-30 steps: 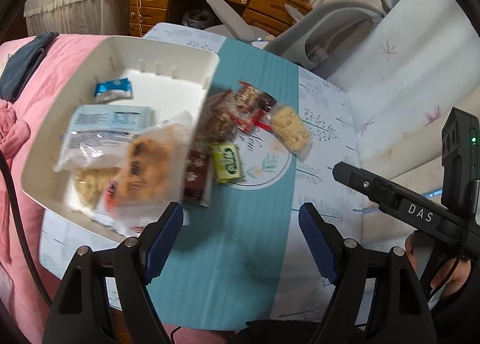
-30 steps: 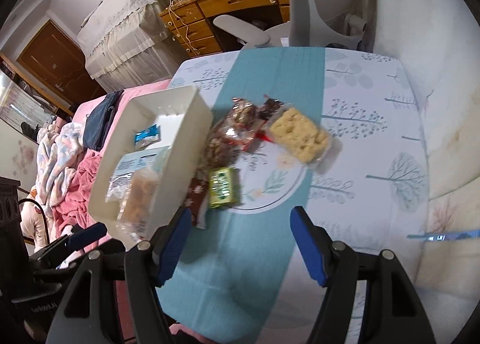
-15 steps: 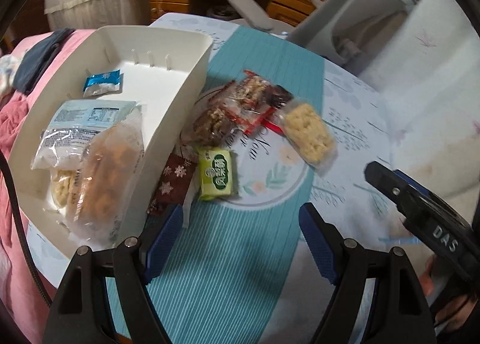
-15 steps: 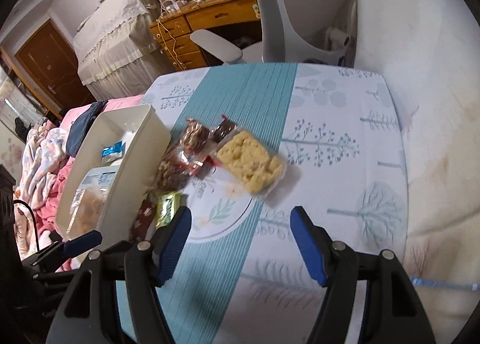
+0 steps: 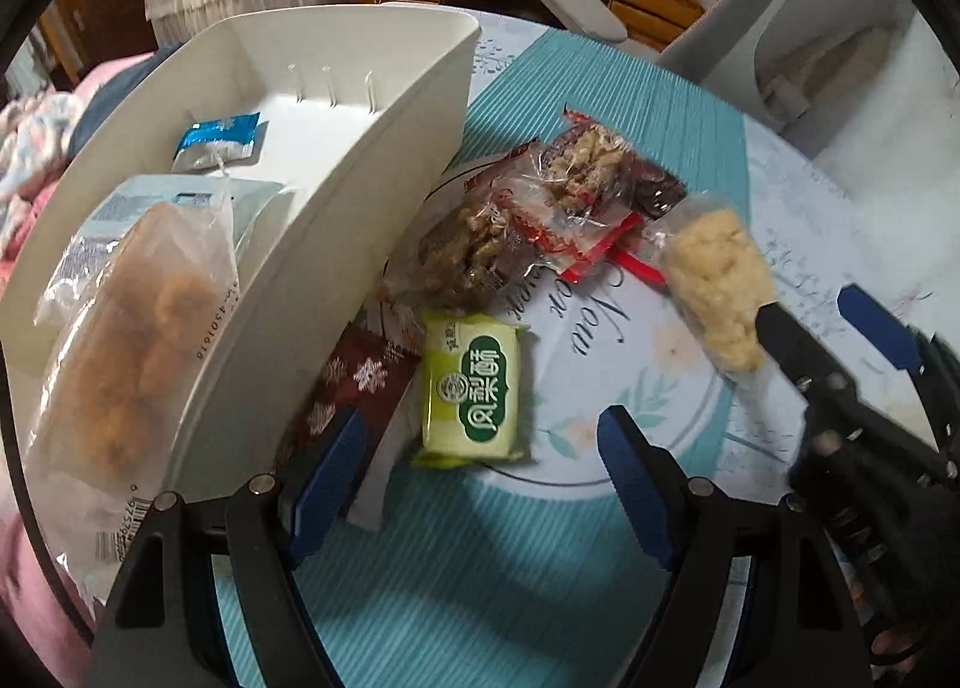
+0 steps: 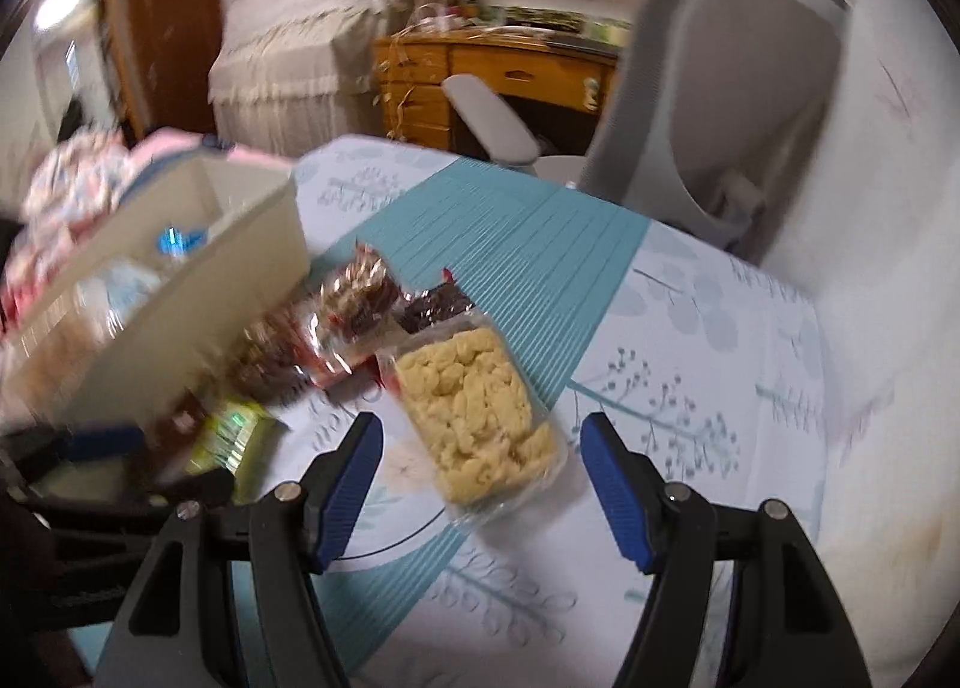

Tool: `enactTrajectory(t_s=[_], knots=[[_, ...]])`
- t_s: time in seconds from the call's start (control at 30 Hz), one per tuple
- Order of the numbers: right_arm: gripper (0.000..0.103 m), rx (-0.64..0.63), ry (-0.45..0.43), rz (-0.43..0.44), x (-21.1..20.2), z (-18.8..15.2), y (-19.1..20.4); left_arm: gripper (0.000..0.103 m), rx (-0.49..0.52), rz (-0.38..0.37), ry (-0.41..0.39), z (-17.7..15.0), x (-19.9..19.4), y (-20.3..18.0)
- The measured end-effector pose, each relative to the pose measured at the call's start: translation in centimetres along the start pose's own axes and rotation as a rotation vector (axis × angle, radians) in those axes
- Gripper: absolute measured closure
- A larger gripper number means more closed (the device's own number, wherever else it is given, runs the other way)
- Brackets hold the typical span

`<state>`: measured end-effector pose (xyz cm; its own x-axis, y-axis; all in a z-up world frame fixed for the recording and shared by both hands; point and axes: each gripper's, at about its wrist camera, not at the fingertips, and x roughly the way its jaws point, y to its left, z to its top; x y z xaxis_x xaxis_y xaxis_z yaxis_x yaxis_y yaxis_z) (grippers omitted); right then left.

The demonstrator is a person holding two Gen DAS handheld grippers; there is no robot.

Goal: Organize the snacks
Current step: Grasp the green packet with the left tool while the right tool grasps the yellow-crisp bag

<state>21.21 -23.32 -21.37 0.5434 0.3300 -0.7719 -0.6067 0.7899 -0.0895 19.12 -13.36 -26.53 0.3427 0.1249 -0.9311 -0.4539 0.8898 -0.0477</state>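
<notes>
A white bin [image 5: 336,220] stands left on the table with several packs in it, among them a fried-snack bag [image 5: 138,328] and a small blue packet [image 5: 219,138]. Loose on the tablecloth lie a green pastry pack [image 5: 474,388], a dark red snowflake packet [image 5: 354,382], clear nut packs [image 5: 540,220] and a pale yellow puffed-rice pack [image 6: 480,418]. My left gripper [image 5: 480,472] is open just before the green pack. My right gripper [image 6: 480,478] is open, low over the near end of the yellow pack [image 5: 714,280].
A grey office chair [image 6: 738,87] stands behind the table, with a wooden desk [image 6: 498,69] beyond it. A white cushion or sofa [image 6: 888,268] runs along the right. Pink bedding [image 5: 24,208] lies left of the bin.
Both grippers have moved forward and down toward the loose snacks. The right one now straddles the yellow pack's near end; the left one has closed in on the green pack.
</notes>
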Motion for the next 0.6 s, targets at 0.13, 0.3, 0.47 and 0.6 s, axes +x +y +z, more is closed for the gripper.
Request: enactTrajectory(t_s=[0.13,0.3,0.47,0.6], knots=[[0.034,-0.102,0.018,-0.043,2.2,-0.5,1.1,0.025,0.034,0.071,-0.017,0.4,1.1,-0.7],[0.034,-0.117,0.055,-0.033,3.9,-0.9,1.1,0.025,0.090,0.166,0.004,0.6,2.5,-1.5],[0.033,-0.117,0.054,-0.043,4.6,-1.0,1.1,0.031,0.115,0.187,0.040,0.6,3.9,-1.9],[0.033,-0.112,0.059,-0.053,5.3,-0.9,0.9,0.051,0.095,0.168,0.063,0.9,4.5,-1.8]])
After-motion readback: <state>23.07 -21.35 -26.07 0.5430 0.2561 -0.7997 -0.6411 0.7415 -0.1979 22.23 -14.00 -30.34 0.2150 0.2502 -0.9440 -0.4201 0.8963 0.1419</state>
